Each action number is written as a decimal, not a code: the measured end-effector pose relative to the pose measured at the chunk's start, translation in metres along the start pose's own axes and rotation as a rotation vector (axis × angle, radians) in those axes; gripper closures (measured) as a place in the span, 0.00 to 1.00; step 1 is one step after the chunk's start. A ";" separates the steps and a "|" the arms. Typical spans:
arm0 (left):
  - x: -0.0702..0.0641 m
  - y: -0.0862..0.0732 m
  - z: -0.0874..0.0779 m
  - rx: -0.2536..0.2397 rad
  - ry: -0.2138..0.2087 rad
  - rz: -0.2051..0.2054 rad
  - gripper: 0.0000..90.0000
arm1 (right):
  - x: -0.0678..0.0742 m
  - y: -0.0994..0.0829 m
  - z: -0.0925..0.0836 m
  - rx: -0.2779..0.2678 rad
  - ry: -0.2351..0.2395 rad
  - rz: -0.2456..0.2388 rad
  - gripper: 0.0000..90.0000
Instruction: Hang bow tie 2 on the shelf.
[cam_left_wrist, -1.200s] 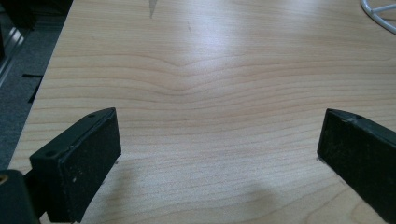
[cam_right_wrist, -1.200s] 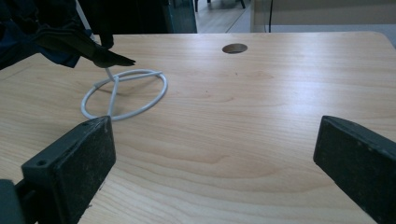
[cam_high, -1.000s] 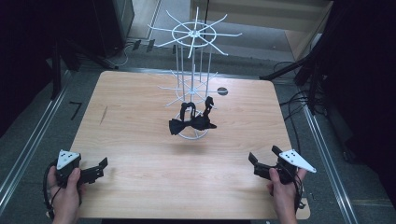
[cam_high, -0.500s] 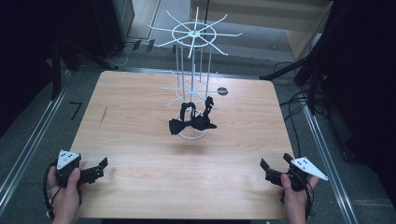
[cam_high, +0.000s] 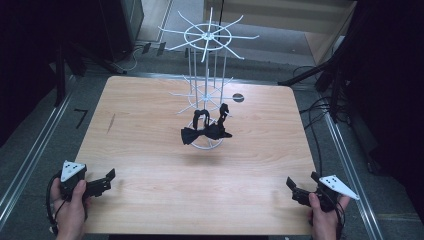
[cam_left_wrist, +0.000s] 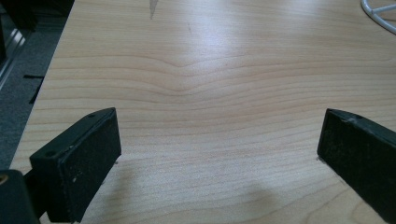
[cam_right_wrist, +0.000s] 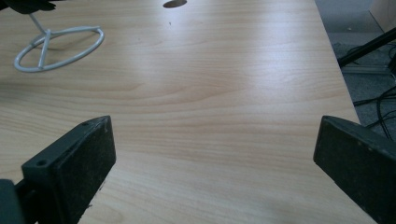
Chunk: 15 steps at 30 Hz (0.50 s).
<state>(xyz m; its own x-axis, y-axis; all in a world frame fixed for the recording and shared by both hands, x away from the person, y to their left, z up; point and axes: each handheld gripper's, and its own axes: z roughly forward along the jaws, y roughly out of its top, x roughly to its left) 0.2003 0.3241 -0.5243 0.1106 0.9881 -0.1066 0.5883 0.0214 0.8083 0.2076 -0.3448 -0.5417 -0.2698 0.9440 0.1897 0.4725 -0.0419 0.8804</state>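
A white wire rack (cam_high: 206, 90) with spoked tiers stands at the middle of the wooden table (cam_high: 150, 160). A black bow tie (cam_high: 205, 131) hangs low on it, just above its ring base (cam_right_wrist: 58, 49). My left gripper (cam_high: 106, 181) rests at the front left corner, open, with bare wood between its jaws (cam_left_wrist: 219, 140). My right gripper (cam_high: 299, 189) sits at the front right corner, also open and holding nothing (cam_right_wrist: 215, 149). Both are far from the rack.
A small dark round hole (cam_high: 238, 98) marks the tabletop behind the rack to the right. Metal rails (cam_high: 30, 155) run along both sides of the table. Cables (cam_high: 320, 107) and dark stands lie on the floor at the right.
My right gripper has drawn back toward the front right corner and dropped lower. The left gripper and the bow tie on the rack have stayed put.
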 end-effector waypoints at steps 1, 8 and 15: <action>0.000 0.000 0.000 -0.001 -0.001 0.000 0.00 | -0.001 -0.001 -0.001 0.001 -0.001 0.002 0.00; 0.000 0.000 0.000 -0.001 -0.001 0.000 0.00 | -0.009 -0.007 -0.011 0.004 0.003 0.009 0.00; 0.000 0.000 0.000 -0.002 0.000 0.000 0.00 | -0.013 -0.010 -0.016 0.009 0.001 0.011 0.00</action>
<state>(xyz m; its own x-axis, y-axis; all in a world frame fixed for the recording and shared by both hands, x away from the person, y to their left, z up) 0.2003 0.3238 -0.5244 0.1105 0.9882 -0.1059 0.5866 0.0212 0.8096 0.1929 -0.3620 -0.5465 -0.2654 0.9432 0.1997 0.4831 -0.0492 0.8742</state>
